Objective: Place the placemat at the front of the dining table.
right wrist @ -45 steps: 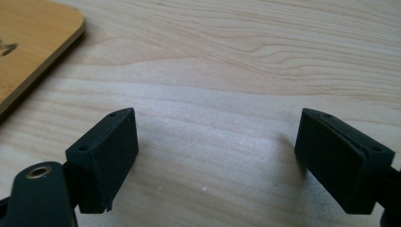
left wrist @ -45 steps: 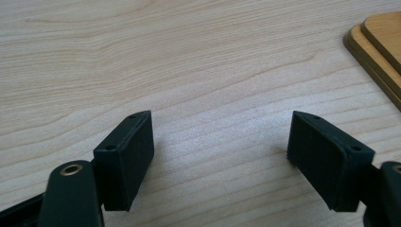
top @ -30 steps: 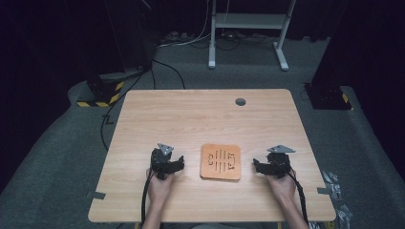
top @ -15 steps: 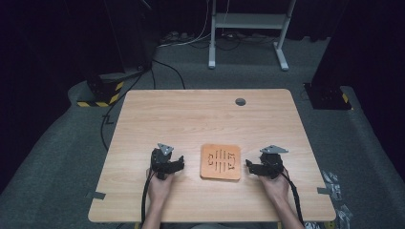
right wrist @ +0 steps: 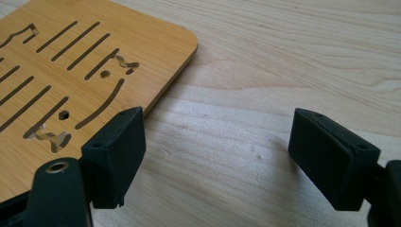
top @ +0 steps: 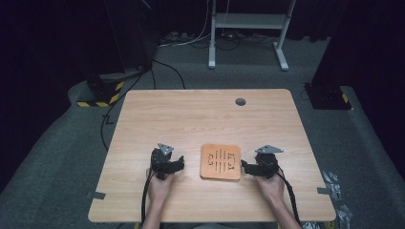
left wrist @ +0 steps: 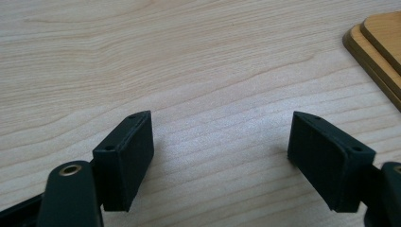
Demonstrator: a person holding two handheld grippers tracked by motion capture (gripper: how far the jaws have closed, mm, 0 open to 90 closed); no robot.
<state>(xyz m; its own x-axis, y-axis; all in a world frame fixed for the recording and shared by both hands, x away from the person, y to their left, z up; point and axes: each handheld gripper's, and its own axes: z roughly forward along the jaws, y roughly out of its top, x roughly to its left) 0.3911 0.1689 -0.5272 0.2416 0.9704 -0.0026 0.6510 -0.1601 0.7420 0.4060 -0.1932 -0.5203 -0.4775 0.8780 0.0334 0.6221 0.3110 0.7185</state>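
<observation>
Your flat square bamboo board with cut slots (top: pixel 220 161) lies near the pale wooden table's (top: pixel 191 114) near edge, between your grippers. Left gripper (top: pixel 177 164) and right gripper (top: pixel 243 166) both gape, empty; bare tabletop surrounds them

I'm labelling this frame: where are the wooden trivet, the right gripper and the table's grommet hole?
wooden trivet (top: pixel 220 161): high view, its slotted middle.
right gripper (top: pixel 244 166): high view, between its jaw tips.
grommet hole (top: pixel 240 101): high view, its centre.
</observation>
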